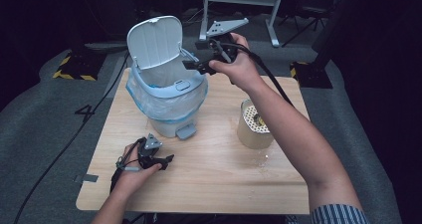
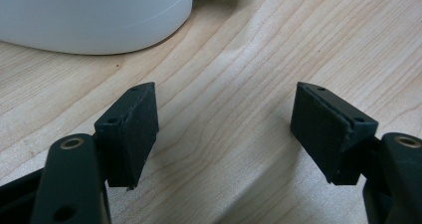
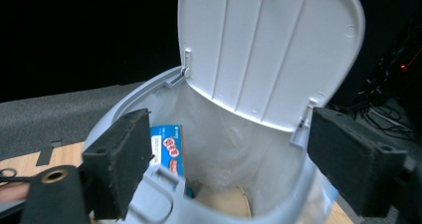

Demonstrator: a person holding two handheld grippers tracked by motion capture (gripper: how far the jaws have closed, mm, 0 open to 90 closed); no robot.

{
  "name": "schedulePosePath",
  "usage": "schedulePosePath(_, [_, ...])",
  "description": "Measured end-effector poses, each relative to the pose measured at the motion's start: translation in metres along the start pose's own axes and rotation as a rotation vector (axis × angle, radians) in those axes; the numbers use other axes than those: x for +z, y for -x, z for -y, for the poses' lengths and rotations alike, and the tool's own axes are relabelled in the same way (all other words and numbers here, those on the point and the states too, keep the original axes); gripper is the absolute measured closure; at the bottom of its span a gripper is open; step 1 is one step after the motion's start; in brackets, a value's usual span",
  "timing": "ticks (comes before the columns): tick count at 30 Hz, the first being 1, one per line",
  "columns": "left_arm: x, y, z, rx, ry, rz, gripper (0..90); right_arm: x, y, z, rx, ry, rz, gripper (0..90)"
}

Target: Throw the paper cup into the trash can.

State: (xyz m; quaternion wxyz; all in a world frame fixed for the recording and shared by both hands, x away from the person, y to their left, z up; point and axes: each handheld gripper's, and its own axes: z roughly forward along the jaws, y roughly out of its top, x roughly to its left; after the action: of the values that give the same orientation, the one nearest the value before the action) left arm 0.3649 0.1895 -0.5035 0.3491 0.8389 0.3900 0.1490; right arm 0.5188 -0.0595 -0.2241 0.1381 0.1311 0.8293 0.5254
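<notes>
A pale blue pedal bin [image 1: 169,102] lined with a clear bag stands at the back left of the wooden table [image 1: 219,174], its lid [image 1: 155,41] raised. My right gripper [image 1: 192,63] hovers at the bin's right rim, pointing into its mouth. In the right gripper view the right gripper [image 3: 229,164] is open with nothing between its pads. Beyond them, a blue printed packet [image 3: 169,152] and something tan lie inside the bin [image 3: 124,104], below the lid [image 3: 268,50]. My left gripper [image 1: 168,160] rests low near the front left. It is open and empty [image 2: 224,124], with the bin's base [image 2: 94,20] just ahead.
A cream cylindrical holder [image 1: 255,124] with a perforated top stands right of the bin, under my right forearm. The bin's pedal [image 1: 186,131] sticks out toward me. A cable trails off the table's left side onto grey carpet. A metal stand's legs [image 1: 239,15] rise behind the table.
</notes>
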Motion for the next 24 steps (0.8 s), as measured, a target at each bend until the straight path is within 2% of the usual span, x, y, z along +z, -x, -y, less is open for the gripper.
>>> schedulePosePath(3, [0.000, 0.000, 0.000, 0.000, 0.000, 0.000, 27.2, -0.018, -0.001, 0.004, 0.004, 0.006, -0.003, 19.1])
schedulePosePath(13, [0.000, 0.000, 0.000, 0.001, 0.001, -0.004, 27.2, -0.080, 0.001, 0.020, 0.002, -0.017, 0.033, 20.9])
schedulePosePath(24, [0.001, 0.001, -0.001, -0.011, 0.003, -0.003, 26.2, -0.136, -0.005, 0.049, 0.013, -0.020, 0.072, 21.4])
